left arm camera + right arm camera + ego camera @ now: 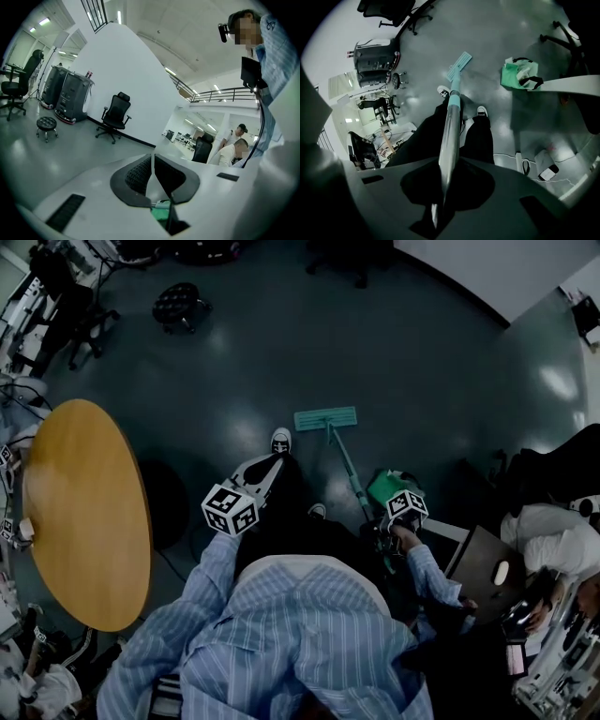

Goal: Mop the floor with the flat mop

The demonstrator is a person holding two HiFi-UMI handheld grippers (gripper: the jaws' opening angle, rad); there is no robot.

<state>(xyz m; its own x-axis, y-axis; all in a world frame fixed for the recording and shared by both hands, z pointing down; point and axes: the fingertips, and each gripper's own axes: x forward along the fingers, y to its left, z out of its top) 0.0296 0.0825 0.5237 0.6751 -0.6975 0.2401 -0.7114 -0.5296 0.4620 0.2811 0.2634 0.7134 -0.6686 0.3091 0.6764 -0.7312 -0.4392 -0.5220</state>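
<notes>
The flat mop's teal head lies flat on the dark floor ahead of my feet. Its handle slants back to my right gripper, which is shut on it. In the right gripper view the silver handle runs out between the jaws of the right gripper down to the mop head. My left gripper is held up over my left leg, away from the mop. In its own view the left gripper points across the room, pads together, nothing between them.
A round wooden table stands at my left. A green bag sits on the floor by the mop handle. A person sits at the right. A stool and office chairs stand farther off. A cable and power strip lie near my feet.
</notes>
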